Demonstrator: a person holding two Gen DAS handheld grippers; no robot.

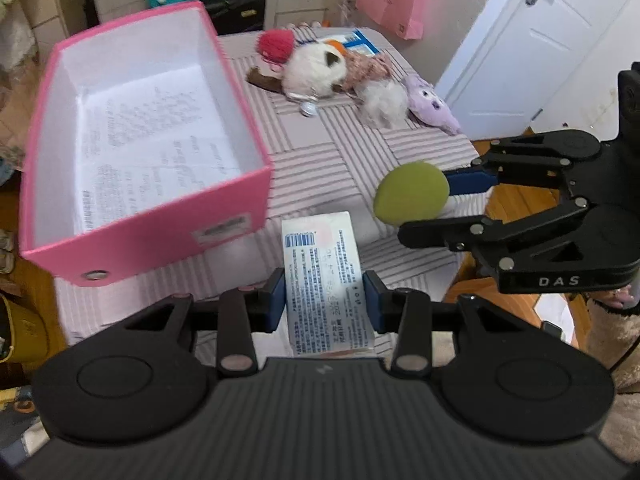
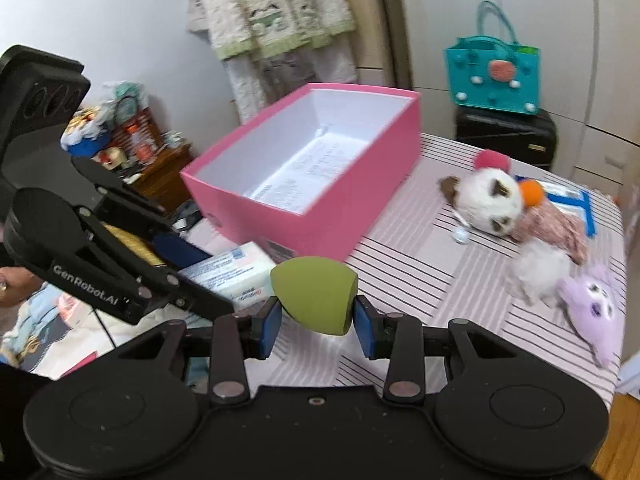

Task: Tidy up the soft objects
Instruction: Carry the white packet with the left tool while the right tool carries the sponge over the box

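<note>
A pack of tissues [image 1: 326, 280] is clamped between the blue pads of the left gripper [image 1: 325, 304], and a green makeup sponge [image 2: 316, 294] is pinched between the pads of the right gripper [image 2: 316, 326]; both items are held clear of the table. The step in hand is judged to be the carrying of these two items to the pink box [image 1: 148, 216], which stands open at the left of the table, with only printed paper seen on its floor. The next move would call for each gripper to be brought over the box's rim and its jaws released, one after the other so that the grippers do not collide. A pile of plush toys [image 1: 332, 70] lies at the far right, well apart from the box, and is yet to be gathered. The table is covered by a pink striped cloth [image 1: 320, 160]. A white door [image 1: 532, 48], a teal bag [image 2: 494, 76] on a black case and a wooden floor are seen around it.
</note>
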